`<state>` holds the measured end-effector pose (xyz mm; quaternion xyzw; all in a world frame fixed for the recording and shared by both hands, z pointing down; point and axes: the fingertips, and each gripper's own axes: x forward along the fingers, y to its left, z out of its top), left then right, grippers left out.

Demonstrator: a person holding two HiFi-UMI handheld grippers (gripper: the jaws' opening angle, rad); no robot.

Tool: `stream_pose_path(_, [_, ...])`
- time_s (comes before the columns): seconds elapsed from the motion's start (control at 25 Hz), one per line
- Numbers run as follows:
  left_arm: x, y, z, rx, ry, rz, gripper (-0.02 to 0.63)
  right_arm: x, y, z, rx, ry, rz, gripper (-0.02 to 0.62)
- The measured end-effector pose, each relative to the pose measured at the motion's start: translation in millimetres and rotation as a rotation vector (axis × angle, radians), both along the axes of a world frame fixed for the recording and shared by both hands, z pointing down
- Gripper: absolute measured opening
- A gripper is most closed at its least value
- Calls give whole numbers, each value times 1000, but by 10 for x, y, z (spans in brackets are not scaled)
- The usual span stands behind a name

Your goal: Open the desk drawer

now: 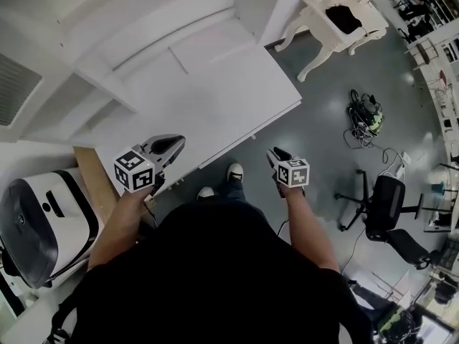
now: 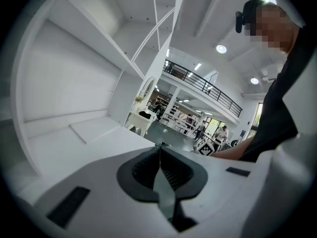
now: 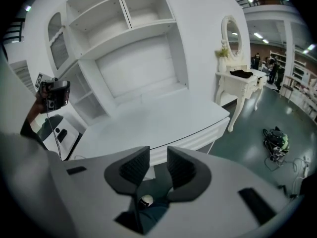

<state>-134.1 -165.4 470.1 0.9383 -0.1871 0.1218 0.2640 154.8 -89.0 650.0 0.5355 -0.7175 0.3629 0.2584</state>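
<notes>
A white desk [image 1: 208, 99] with a shelf unit above it stands in front of me. Its drawer front [image 1: 251, 130] runs along the near edge and sits flush; the right gripper view shows it as a ribbed band [image 3: 194, 139] under the desktop [image 3: 158, 118]. My left gripper [image 1: 171, 145] hovers over the desk's near left corner, jaws shut with nothing between them [image 2: 159, 148]. My right gripper [image 1: 277, 154] hangs in front of the desk edge, apart from the drawer, open and empty [image 3: 157, 163].
A white machine [image 1: 43, 221] stands on the floor left of the desk. Right of the desk are a white vanity table [image 1: 337, 20] with mirror, a cable bundle [image 1: 364, 113] and a black office chair [image 1: 387, 206]. My shoes [image 1: 234, 172] stand near the drawer.
</notes>
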Motion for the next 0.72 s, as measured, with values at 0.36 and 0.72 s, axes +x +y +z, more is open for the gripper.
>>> stream_pose_path(0.36, [132, -77, 177, -52, -43, -95, 12, 157, -232, 722, -124, 16, -119, 112])
stream_pose_path(0.72, [57, -63, 349, -89, -91, -190, 12, 35, -466, 1284, -211, 19, -244, 115])
